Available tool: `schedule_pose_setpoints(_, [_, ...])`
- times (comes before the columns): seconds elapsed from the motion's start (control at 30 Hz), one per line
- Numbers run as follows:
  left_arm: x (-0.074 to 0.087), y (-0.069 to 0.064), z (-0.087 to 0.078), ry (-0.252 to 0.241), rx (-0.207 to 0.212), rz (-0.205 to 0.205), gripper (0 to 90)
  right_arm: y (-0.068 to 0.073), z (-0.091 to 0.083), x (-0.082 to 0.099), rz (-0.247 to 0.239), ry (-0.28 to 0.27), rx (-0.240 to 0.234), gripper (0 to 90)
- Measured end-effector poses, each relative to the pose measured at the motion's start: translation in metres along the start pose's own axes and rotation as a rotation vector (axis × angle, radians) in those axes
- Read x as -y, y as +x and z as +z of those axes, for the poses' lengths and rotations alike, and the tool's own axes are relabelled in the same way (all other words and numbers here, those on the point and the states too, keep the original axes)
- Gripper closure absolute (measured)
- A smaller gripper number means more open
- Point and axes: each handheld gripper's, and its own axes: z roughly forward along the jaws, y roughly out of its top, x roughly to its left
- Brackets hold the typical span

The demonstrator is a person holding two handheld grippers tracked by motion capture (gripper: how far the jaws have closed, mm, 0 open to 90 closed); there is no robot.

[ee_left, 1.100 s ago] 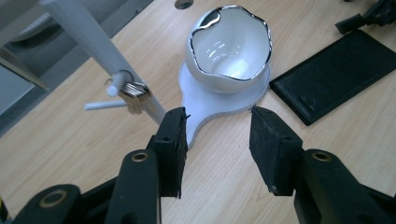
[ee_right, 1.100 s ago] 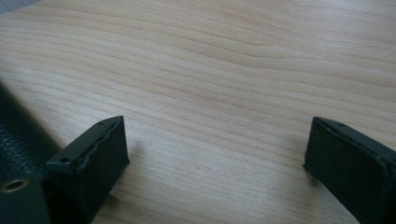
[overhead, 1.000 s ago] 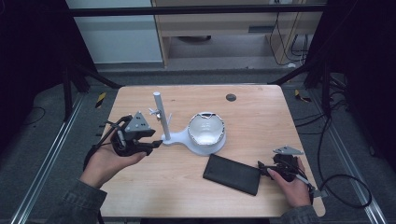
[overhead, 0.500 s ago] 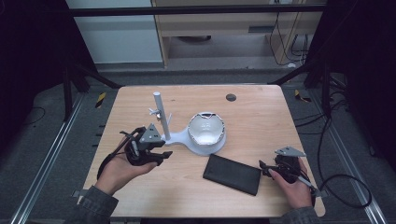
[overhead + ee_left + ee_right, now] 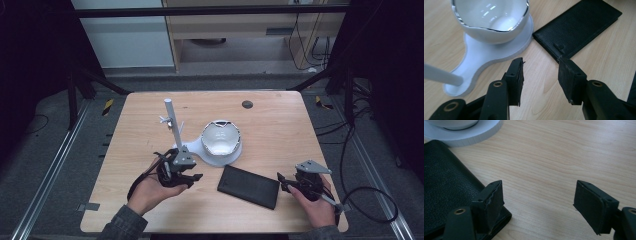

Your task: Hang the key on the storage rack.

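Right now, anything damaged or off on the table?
The white bowl on its stand has a jagged, uneven rim, as if chipped; the left gripper view shows the ragged edge clearly. The wallet lies flat, skewed to the table edge. Nothing spilled.

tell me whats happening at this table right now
A person sits at a wooden table with a two-jaw gripper in each hand. Both grippers are open and hold nothing. The left gripper hovers near the white stand's base, which carries a white bowl and an upright post. The right gripper sits at the near end of a black leather wallet lying flat on the table, one jaw by its corner. Nothing has been picked up yet.
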Motion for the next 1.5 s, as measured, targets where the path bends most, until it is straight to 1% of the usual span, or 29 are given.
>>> schedule_pose_setpoints(0.07, [0.0, -0.004, 0.008, 0.003, 0.011, 0.003, 55.6, 0.002, -0.004, 0.001, -0.004, -0.008, -0.004, 23.7])
schedule_pose_setpoints(0.17, [0.001, -0.008, 0.019, 0.013, 0.029, 0.013, 56.7, 0.002, -0.008, 0.004, -0.017, -0.019, -0.031, 23.0])
schedule_pose_setpoints(0.23, [0.001, -0.01, 0.024, 0.016, 0.026, 0.017, 56.9, 0.003, -0.011, 0.005, -0.026, -0.023, -0.038, 22.9])
schedule_pose_setpoints(0.27, [0.002, -0.011, 0.028, 0.017, 0.033, 0.018, 57.0, 0.004, -0.012, 0.006, -0.03, -0.025, -0.038, 23.1])
schedule_pose_setpoints(0.37, [0.003, -0.013, 0.036, 0.017, 0.043, 0.01, 57.7, 0.005, -0.014, 0.007, -0.034, -0.03, -0.04, 24.7])
schedule_pose_setpoints(0.63, [0.007, -0.017, 0.052, 0.033, 0.065, 0.017, 62.3, 0.008, -0.019, 0.01, -0.037, -0.027, -0.043, 31.5])
schedule_pose_setpoints(0.8, [0.011, -0.018, 0.063, 0.041, 0.079, 0.017, 68.2, 0.01, -0.018, 0.01, -0.056, -0.032, -0.048, 36.0])
schedule_pose_setpoints(0.9, [0.015, -0.018, 0.068, 0.046, 0.081, 0.012, 73.6, 0.011, -0.017, 0.01, -0.065, -0.032, -0.048, 38.0])
schedule_pose_setpoints(1.0, [0.017, -0.018, 0.072, 0.063, 0.1, 0.01, 78.3, 0.011, -0.016, 0.009, -0.073, -0.034, -0.05, 38.5])
schedule_pose_setpoints(1.1, [0.02, -0.019, 0.076, 0.079, 0.117, 0.015, 82.8, 0.011, -0.015, 0.009, -0.069, -0.03, -0.048, 38.5])
schedule_pose_setpoints(1.17, [0.02, -0.02, 0.078, 0.095, 0.114, 0.018, 84.0, 0.011, -0.015, 0.009, -0.066, -0.031, -0.048, 38.4])
schedule_pose_setpoints(1.2, [0.021, -0.02, 0.079, 0.093, 0.118, 0.014, 84.3, 0.011, -0.015, 0.009, -0.067, -0.031, -0.048, 38.4])
schedule_pose_setpoints(1.27, [0.021, -0.021, 0.082, 0.103, 0.125, 0.018, 84.7, 0.011, -0.015, 0.009, -0.069, -0.03, -0.049, 38.1])
schedule_pose_setpoints(1.37, [0.02, -0.021, 0.086, 0.115, 0.126, 0.024, 84.9, 0.011, -0.015, 0.009, -0.07, -0.03, -0.05, 37.6])
schedule_pose_setpoints(1.4, [0.02, -0.022, 0.087, 0.114, 0.123, 0.018, 85.0, 0.011, -0.015, 0.009, -0.07, -0.029, -0.051, 37.4])
schedule_pose_setpoints(1.5, [0.019, -0.021, 0.089, 0.121, 0.122, 0.019, 85.2, 0.011, -0.015, 0.009, -0.065, -0.029, -0.052, 36.7])
